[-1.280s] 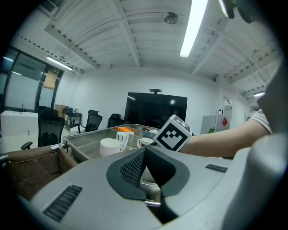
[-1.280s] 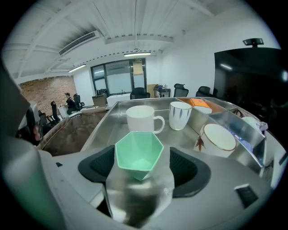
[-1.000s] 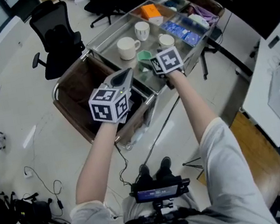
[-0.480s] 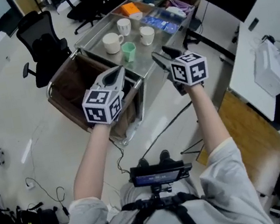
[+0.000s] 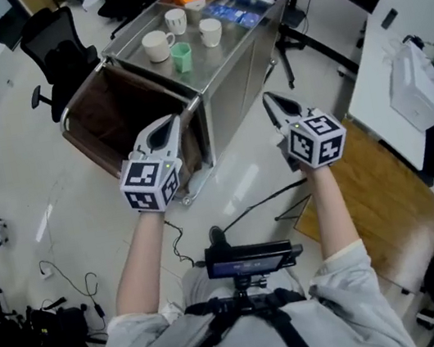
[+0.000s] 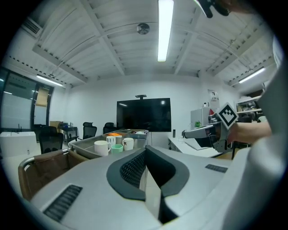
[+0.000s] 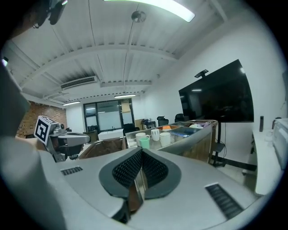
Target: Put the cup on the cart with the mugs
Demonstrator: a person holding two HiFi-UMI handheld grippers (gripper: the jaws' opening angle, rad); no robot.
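The green cup (image 5: pixel 182 56) stands upright on the metal cart (image 5: pixel 241 38), between three white mugs (image 5: pixel 155 46). Both grippers hang over the floor, well short of the cart. My left gripper (image 5: pixel 172 121) is shut with nothing in it, and my right gripper (image 5: pixel 268 98) is also shut and empty. In the left gripper view the closed jaws (image 6: pixel 144 150) point toward the green cup (image 6: pixel 117 148) far ahead. From the right gripper view the shut gripper (image 7: pixel 140 152) faces the green cup (image 7: pixel 144 142) and the mugs (image 7: pixel 165 139).
A brown bin (image 5: pixel 107 117) hangs on the cart's near left end. Trays of small items (image 5: pixel 241 2) fill the cart's far end. Office chairs (image 5: pixel 53 48) stand to the left, cables (image 5: pixel 61 279) lie on the floor, and a white table (image 5: pixel 401 86) is to the right.
My right gripper let go of the green cup on the cart, drew back toward me and closed. The left gripper also pulled back from the cart.
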